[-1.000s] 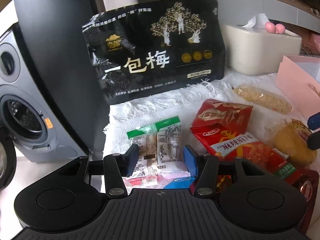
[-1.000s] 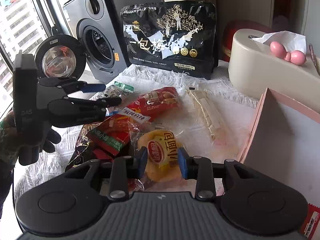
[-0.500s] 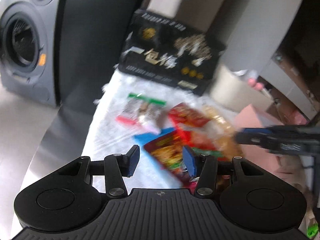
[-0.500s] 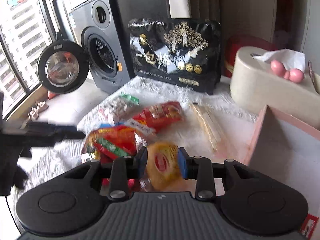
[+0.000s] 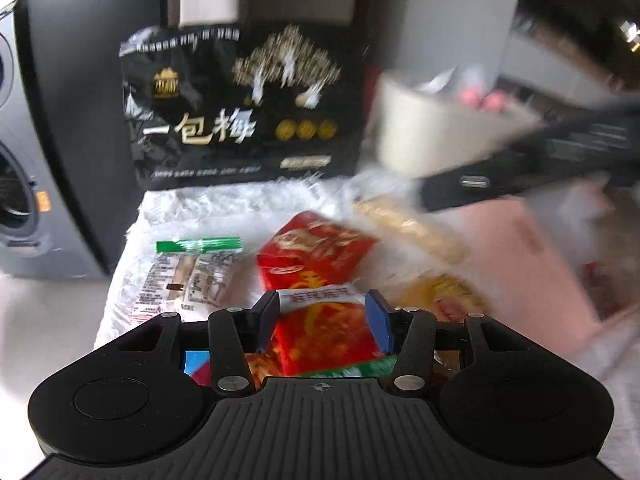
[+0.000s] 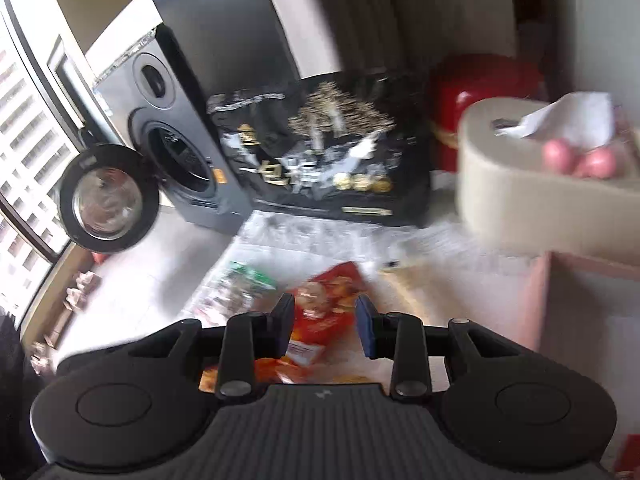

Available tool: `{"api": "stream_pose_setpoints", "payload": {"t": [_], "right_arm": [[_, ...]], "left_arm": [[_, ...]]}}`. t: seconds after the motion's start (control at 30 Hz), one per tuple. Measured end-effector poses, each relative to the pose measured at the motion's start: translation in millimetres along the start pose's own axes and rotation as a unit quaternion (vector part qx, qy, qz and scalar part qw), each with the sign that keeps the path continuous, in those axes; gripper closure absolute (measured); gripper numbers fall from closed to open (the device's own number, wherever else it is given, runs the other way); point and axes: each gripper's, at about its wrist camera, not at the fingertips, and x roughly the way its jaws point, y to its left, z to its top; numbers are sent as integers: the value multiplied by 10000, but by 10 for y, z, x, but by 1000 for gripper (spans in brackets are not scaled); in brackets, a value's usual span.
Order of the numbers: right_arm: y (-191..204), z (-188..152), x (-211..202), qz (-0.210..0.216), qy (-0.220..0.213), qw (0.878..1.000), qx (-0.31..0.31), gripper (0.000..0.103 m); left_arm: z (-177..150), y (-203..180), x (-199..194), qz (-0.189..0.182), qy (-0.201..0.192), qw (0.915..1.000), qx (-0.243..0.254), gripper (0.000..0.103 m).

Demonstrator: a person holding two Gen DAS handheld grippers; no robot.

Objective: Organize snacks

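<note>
A: Since the earlier frame both cameras have swung; the yellow bun pack [image 5: 448, 296] that sat between the right gripper [image 6: 325, 322] jaws is now beside the left gripper [image 5: 322, 318].

B: States?

A: Left gripper: jaws part-open, framing the red spicy-snack pack [image 5: 320, 280], which lies on the white cloth [image 5: 240, 208]; no pinch visible. Right gripper: jaws narrow, nothing between them.

B: Risks?

A: Green-topped packet [image 5: 192, 272], red pack, bun pack overlap. A close here could snag two. Pink box [image 5: 532, 256] far right; arms could cross.

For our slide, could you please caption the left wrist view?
Left claw poised above glossy red snack packet on white cloth.
</note>
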Motion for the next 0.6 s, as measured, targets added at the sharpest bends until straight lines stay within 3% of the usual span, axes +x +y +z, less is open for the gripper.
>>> {"api": "stream_pose_setpoints", "payload": {"t": [0.1, 0.2, 0.37, 0.53, 0.6], "right_arm": [[-119, -83, -58, -35, 36, 10000, -39, 71], [-237, -162, -102, 194, 63, 9998, 74, 71], [-322, -237, -152, 409, 0, 9991, 112, 71], [-394, -280, -246, 475, -106, 9987, 126, 70], [-430, -286, -262, 428, -111, 9989, 121, 70]], "left_arm": [[42, -30, 125, 147, 115, 9998, 78, 50], [80, -82, 181, 219, 268, 9990, 285, 50], [148, -117, 252, 54, 610, 9971, 443, 43], [14, -168, 218, 26, 460, 9931, 1078, 43], [-14, -135, 196, -15, 404, 9930, 1114, 39]]}}
